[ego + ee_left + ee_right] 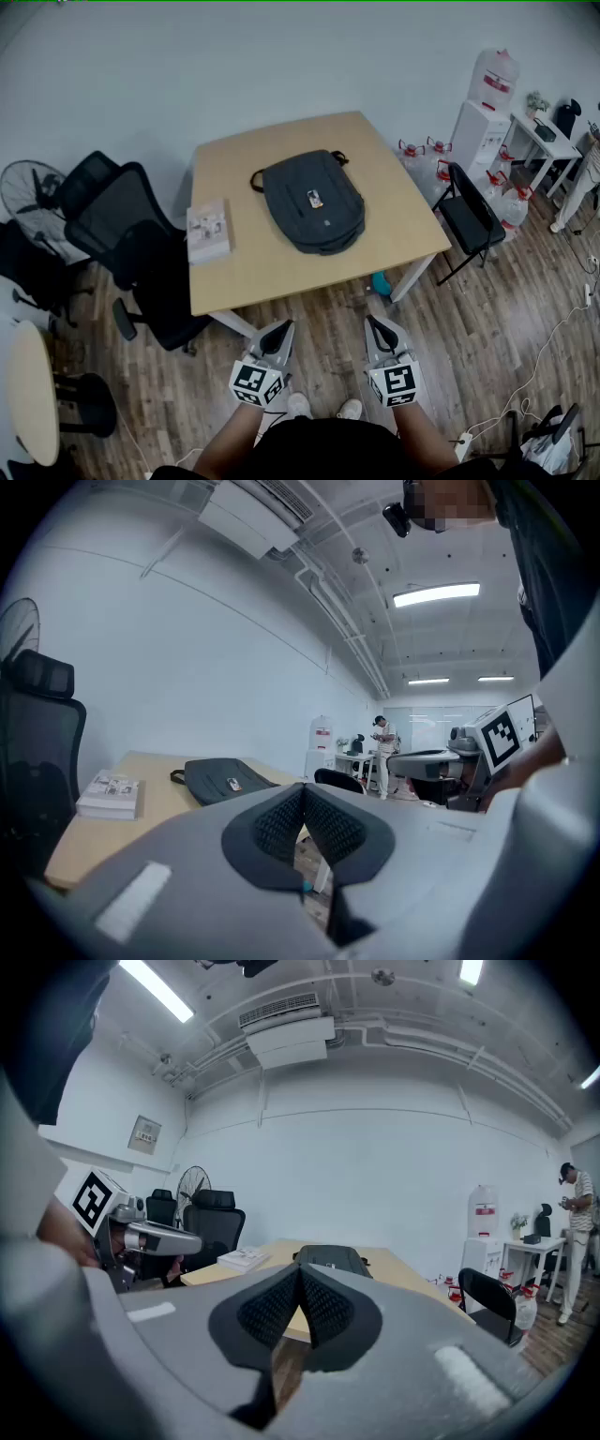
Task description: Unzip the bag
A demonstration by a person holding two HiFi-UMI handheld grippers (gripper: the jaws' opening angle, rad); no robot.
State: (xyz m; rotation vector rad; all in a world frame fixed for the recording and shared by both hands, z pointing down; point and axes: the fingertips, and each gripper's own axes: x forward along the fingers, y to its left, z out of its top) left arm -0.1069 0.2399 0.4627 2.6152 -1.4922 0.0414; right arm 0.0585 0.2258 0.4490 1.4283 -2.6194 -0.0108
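Note:
A dark grey backpack (312,202) lies flat in the middle of a light wooden table (234,272), zipped, with a small tag on top and a strap loop at its far-left end. It also shows in the left gripper view as the backpack (225,778) and in the right gripper view as the backpack (330,1260). My left gripper (280,330) and right gripper (375,327) are held low over the floor, short of the table's near edge, both shut with nothing between the jaws. The pads meet in the left gripper (303,799) and the right gripper (299,1283).
A stack of booklets (207,231) lies at the table's left edge. Black office chairs (131,244) stand left of the table, a black folding chair (471,218) right of it. Water jugs and a dispenser (483,112) stand at the back right. A person (383,752) stands far off.

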